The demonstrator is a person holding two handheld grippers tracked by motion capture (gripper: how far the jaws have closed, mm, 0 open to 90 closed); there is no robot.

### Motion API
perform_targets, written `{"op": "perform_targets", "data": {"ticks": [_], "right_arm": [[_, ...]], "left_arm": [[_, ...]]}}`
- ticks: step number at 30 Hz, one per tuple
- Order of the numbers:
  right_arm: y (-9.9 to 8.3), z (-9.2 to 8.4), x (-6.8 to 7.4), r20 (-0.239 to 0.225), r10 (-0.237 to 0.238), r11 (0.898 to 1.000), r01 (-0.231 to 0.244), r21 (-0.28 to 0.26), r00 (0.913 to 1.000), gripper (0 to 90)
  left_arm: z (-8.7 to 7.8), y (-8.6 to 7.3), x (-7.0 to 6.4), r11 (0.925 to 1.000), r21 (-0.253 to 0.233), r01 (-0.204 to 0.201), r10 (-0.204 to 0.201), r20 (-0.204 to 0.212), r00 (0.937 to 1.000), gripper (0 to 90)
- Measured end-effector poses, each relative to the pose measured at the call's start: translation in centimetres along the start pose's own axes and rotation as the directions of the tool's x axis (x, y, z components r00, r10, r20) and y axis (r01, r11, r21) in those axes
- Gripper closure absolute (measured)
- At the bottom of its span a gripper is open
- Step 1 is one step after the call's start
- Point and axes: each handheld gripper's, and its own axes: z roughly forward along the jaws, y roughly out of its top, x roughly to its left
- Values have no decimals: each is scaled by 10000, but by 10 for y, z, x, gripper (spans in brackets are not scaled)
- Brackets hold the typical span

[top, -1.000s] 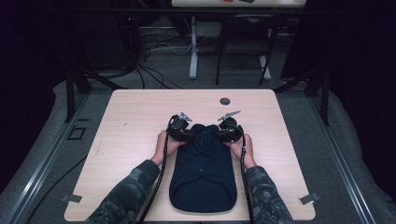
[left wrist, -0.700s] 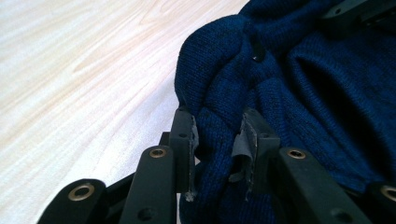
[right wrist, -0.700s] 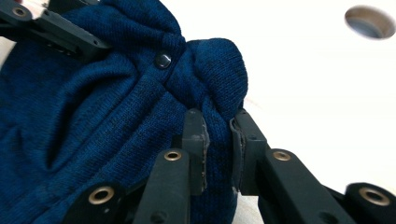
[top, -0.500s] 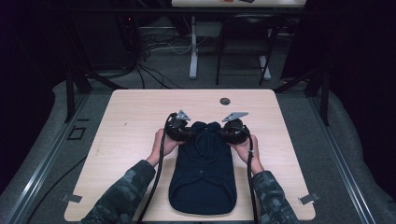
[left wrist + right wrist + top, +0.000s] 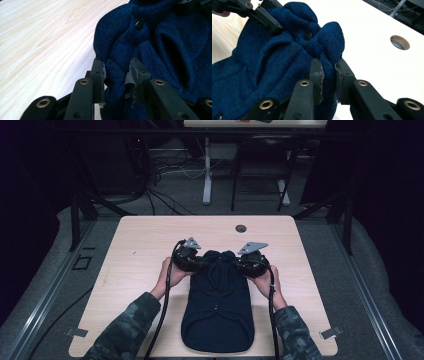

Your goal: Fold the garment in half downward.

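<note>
A dark navy knitted garment (image 5: 218,307) with small dark buttons (image 5: 138,23) lies lengthwise on the light wooden table (image 5: 140,245), its far end bunched and raised. My left gripper (image 5: 201,264) is shut on a fold of knit at the garment's far left corner; the left gripper view has the cloth pinched between both pads at that gripper (image 5: 116,71). On the far right corner my right gripper (image 5: 237,265) is shut the same way, with a thick fold of knit squeezed between its jaws (image 5: 328,67). A hand in a camouflage sleeve holds each gripper.
A round cable hole (image 5: 241,228) sits in the table beyond the garment. Bare tabletop lies to the left, right and far side. Black frame posts (image 5: 75,215) stand at the table's far corners, and another desk's legs (image 5: 207,175) and floor cables lie behind.
Both hands have lifted the garment's far end off the table, and it now bunches up between them. The right gripper has also shifted a little to the right.
</note>
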Motion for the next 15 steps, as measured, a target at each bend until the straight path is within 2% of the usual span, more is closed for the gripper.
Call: {"op": "perform_targets", "data": {"ticks": [3, 5, 10, 15], "right_arm": [[1, -4, 0, -192, 185, 9998, -186, -45, 9996, 768], [1, -6, -1, -219, 308, 9995, -309, -44, 9993, 755], [-2, -7, -6, -441, 647, 9977, -637, 233, 9969, 738], [-4, -9, -10, -628, 916, 9957, -904, 221, 9938, 724]], "left_arm": [[-5, 1, -3, 9994, -271, -235, 231, -151, 9996, 710], [-9, 2, -8, 9965, -494, -680, 665, -312, 9973, 717], [-14, 4, -13, 9930, -686, -957, 940, -281, 9952, 724], [-17, 7, -19, 9874, -827, -1347, 1323, -342, 9906, 725]]}}
